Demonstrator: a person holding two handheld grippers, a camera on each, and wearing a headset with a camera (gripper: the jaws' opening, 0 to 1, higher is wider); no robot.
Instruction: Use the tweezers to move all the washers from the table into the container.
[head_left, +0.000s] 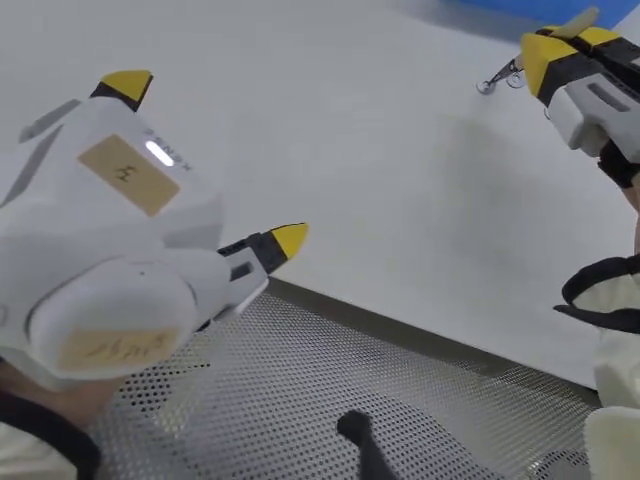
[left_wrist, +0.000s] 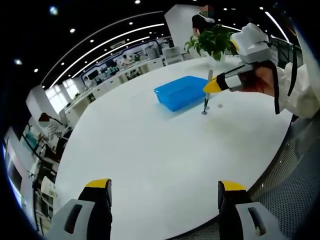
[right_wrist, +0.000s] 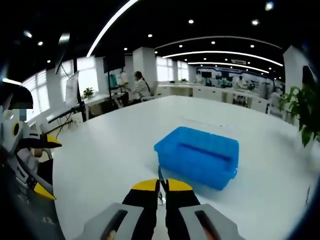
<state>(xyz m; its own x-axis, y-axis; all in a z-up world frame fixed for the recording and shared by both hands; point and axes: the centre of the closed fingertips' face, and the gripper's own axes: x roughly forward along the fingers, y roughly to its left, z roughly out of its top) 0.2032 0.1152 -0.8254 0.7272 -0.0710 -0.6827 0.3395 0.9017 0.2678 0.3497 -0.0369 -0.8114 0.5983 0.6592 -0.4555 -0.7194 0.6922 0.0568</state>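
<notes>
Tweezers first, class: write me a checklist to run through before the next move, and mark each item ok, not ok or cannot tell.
1. Right gripper shut on tweezers: ok.
2. Blue container upright and open: ok.
3. Tweezers tip down at the table: ok.
4. Table cleared: not ok; a washer lies beside the tip.
5. Anything caught in the tip: cannot tell, too small.
6. Left gripper open, well away from the tweezers: ok.

White table (left_wrist: 150, 150) with blue container (left_wrist: 180, 92), one washer (left_wrist: 220, 106)
</notes>
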